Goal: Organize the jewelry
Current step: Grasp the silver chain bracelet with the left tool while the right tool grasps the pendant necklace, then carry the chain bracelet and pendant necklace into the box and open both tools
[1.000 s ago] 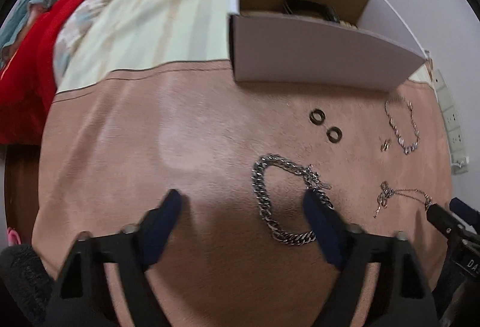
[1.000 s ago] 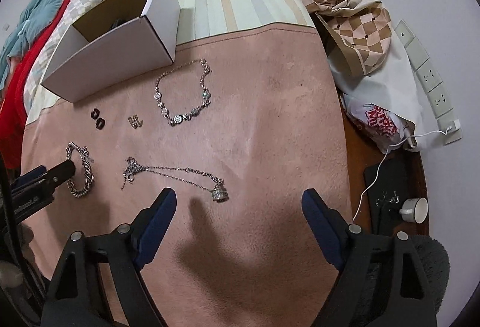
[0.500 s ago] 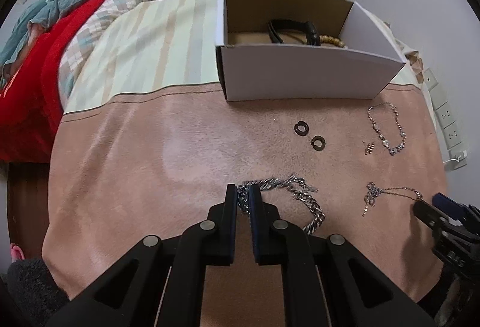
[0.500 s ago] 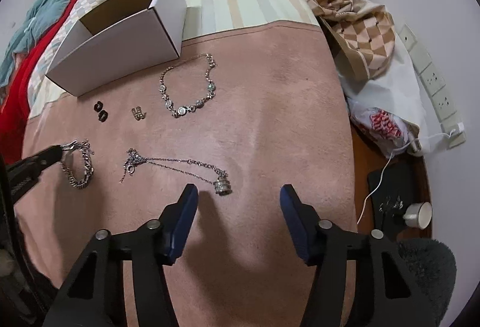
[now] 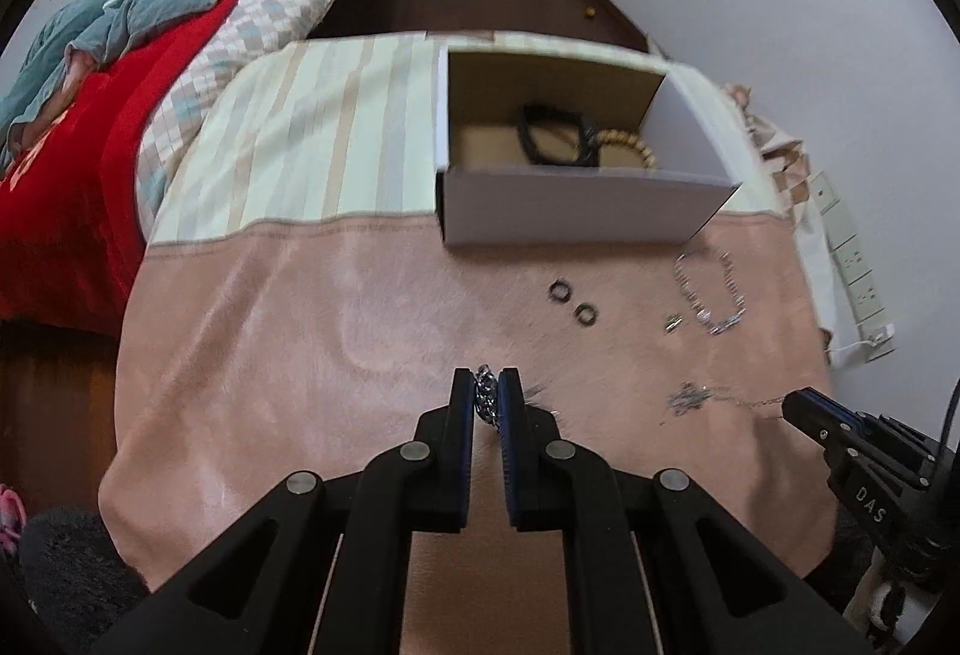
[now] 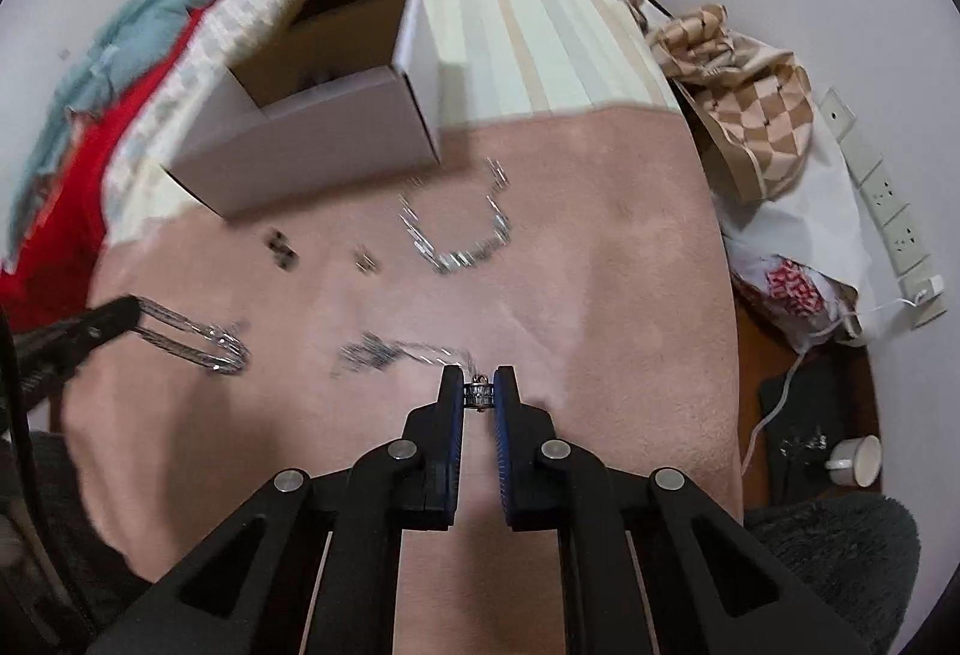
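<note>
My left gripper is shut on the thick silver chain bracelet, which hangs from it in the right wrist view. My right gripper is shut on the silver pendant of a thin necklace that trails left on the pink blanket; the necklace also shows in the left wrist view. A white cardboard box stands behind, with a black band and wooden beads inside. Two dark rings, a small earring and a silver link bracelet lie in front of the box.
A striped cloth lies behind the pink blanket. A bed with red and teal covers is at the left. A checked bag, a power strip and a cup are at the right by the wall.
Both grippers closed, the left on the chain bracelet and the right on the necklace pendant. The left has lifted the bracelet off the blanket and both views have risen.
</note>
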A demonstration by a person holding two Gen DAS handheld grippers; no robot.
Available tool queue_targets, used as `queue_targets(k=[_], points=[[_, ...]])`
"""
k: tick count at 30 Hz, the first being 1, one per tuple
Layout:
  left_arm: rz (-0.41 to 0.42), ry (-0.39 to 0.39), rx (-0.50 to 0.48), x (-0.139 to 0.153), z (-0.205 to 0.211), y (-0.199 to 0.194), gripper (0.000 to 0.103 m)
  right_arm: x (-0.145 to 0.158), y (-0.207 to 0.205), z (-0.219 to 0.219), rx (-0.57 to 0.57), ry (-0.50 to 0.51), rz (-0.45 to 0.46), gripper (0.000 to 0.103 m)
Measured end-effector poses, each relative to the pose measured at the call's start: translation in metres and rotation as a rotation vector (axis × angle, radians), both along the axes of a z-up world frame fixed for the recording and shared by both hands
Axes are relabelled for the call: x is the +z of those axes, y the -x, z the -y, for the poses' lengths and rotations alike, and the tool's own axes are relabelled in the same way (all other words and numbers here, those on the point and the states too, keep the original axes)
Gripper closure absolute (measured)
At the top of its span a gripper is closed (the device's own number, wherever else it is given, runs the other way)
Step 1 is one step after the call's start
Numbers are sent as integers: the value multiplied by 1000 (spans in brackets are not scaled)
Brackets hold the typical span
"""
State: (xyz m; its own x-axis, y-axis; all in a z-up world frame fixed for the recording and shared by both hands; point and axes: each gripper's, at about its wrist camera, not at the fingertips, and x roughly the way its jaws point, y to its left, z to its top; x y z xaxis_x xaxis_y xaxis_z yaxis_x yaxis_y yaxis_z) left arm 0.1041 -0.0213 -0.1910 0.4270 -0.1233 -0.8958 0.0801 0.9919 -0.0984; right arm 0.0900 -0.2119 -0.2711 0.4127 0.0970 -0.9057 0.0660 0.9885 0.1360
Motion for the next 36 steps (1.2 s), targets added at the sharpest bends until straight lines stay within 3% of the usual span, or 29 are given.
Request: queue_targets(k=[8,16,22,28,36], points=[[74,62,-13,50,-4,-17,98,67,-16,-12,57,-112,77,93],[163,95,-62,104,7,-58,98,142,-60,-25,119,-97,196,93],[178,83,-92,117,12,-106,98,177,-113,-29,140,-71,238,93],[70,55,-103,79,9,-159,98,153,-175,-40,158,-71,148,93],[-43,33,-118,32,14,-197,98,82,-226,-49,169,-22,-4,93]])
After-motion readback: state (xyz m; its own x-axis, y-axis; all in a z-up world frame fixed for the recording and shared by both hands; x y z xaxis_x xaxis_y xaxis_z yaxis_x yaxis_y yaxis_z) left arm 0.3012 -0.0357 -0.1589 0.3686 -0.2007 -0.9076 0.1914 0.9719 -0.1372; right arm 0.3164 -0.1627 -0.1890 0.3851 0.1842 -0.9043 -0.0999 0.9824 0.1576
